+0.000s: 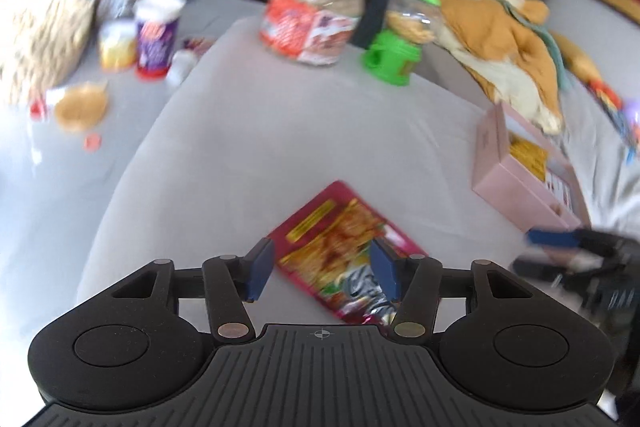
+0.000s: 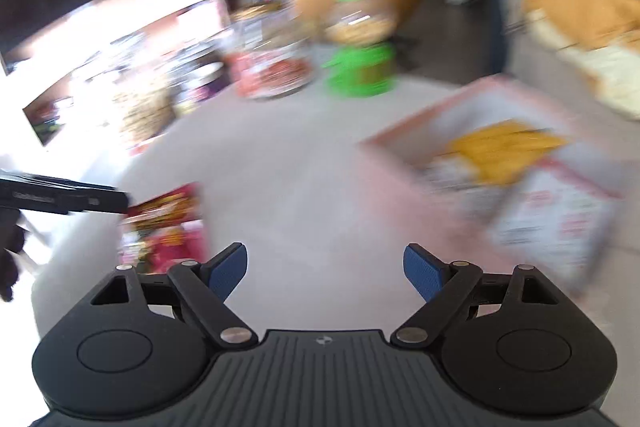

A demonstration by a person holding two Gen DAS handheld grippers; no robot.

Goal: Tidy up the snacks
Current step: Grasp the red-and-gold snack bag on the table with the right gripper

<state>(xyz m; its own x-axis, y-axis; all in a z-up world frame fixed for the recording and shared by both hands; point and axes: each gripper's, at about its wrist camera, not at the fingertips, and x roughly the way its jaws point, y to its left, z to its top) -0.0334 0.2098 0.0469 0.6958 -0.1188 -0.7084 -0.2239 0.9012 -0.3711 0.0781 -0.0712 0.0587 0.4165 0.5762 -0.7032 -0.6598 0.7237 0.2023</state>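
The red snack packet [image 1: 346, 247] is seen lying flat on the grey cushion [image 1: 240, 147], framed by the spread jaws of the left gripper [image 1: 323, 273]. The right gripper [image 2: 325, 273] is held wide apart, empty, beside the pink box [image 2: 500, 167].

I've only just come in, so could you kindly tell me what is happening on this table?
A person is sorting snacks with a claw in each hand. The left claw is open, its fingers either side of a red snack packet lying flat on the grey mat; it has not closed on it. The right claw is open and empty, near the pink box, which already holds a yellow packet. The views are blurred.
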